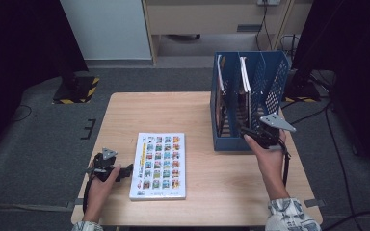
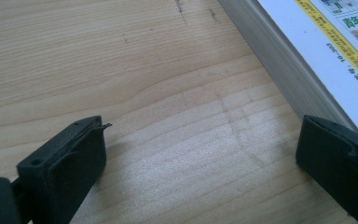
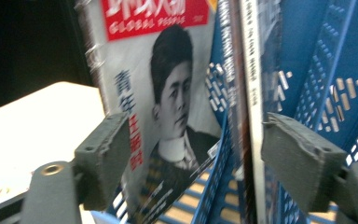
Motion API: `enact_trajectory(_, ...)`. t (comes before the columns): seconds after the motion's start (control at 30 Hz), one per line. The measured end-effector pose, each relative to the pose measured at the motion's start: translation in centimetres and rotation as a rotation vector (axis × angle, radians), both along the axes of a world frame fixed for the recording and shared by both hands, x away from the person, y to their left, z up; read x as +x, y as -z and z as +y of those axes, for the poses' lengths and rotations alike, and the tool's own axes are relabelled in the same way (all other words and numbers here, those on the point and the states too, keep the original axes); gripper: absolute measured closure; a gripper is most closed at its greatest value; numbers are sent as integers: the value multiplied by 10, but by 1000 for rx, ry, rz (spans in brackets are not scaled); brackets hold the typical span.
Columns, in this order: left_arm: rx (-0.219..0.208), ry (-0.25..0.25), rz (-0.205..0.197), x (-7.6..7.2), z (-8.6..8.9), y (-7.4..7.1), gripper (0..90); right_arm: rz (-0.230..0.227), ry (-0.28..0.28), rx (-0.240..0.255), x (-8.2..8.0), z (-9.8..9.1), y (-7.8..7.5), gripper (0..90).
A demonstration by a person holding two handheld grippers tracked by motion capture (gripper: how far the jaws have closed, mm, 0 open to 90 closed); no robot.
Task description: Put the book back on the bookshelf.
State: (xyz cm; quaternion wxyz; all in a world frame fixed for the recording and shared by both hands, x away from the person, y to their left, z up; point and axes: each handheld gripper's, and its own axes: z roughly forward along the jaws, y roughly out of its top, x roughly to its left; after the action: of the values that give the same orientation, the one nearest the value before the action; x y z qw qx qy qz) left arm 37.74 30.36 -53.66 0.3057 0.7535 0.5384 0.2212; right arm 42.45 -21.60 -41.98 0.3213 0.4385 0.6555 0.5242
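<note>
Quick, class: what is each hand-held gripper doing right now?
Left hand-held gripper: open, holding nothing, beside the book.
Right hand-held gripper: open, holding nothing, at the blue rack.

Open hand-held gripper (image 3: 193, 161), magazine (image 3: 163, 93) upright in blue file rack (image 3: 326, 70)

Matt wooden table (image 1: 207, 115), glossy paper book (image 1: 158, 166), seemingly plastic rack (image 1: 231, 142).

Overhead view; two close gripper-mounted views.
</note>
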Motion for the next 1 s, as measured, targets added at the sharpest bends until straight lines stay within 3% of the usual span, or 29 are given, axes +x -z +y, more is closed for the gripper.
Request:
enact_trajectory(0.1, -1, -2, 3, 0, -1, 0, 0, -8, -20, -6, -6, 2, 1, 216)
enact_trajectory(0.3, -1, 3, 4, 0, -1, 0, 0, 22, -47, 0, -14, 5, 5, 161)
enact_trajectory(0.5, -3, 10, 4, -1, -1, 0, 0, 38, -91, 31, -18, 14, 6, 111)
enact_trajectory(0.87, -10, 25, 3, -2, 1, 0, 0, 60, -183, 11, -25, 39, 9, 60)
enact_trajectory(1.0, -24, 19, 0, -2, 3, -1, 16, 59, -214, -18, -26, 49, 11, 56)
